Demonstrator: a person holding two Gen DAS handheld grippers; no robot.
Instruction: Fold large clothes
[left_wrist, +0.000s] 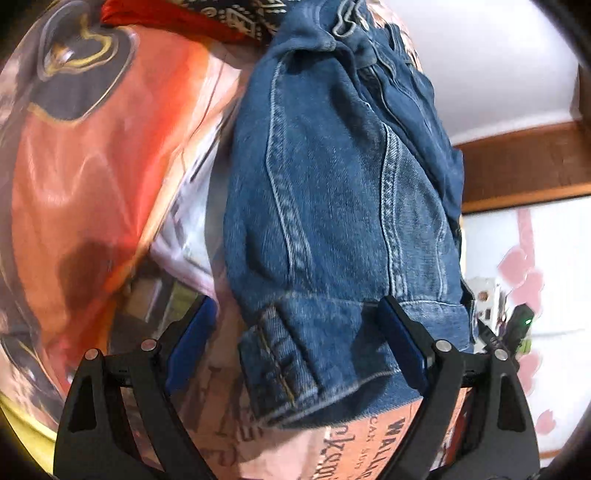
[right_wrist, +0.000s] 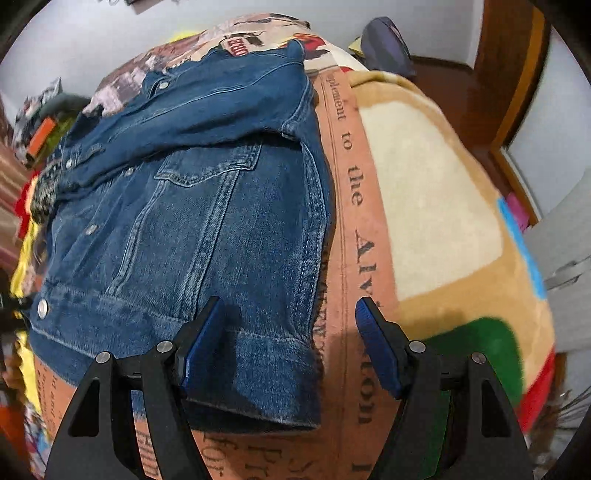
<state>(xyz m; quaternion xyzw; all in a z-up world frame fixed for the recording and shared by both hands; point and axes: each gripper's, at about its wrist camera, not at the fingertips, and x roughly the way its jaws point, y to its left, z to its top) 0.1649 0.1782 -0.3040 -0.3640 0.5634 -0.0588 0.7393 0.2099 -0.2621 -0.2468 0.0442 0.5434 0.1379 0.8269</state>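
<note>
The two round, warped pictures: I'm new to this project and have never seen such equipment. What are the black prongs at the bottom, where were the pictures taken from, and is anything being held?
The black prongs are hand-held grippers, one in each of a person's hands, each with two fingers ending in blue pads. A wide-angle camera sits on each gripper and looks along its fingers, hence the warping. One picture is from the left gripper, the other from the right gripper.

A blue denim jacket lies on a bedcover printed like old newspaper, beside a tan and cream blanket. A red patterned cloth lies further off.

Nothing is held. Both grippers are open, each poised at the jacket's lower hem, at opposite corners, apparently ready to grasp it for folding.
</note>
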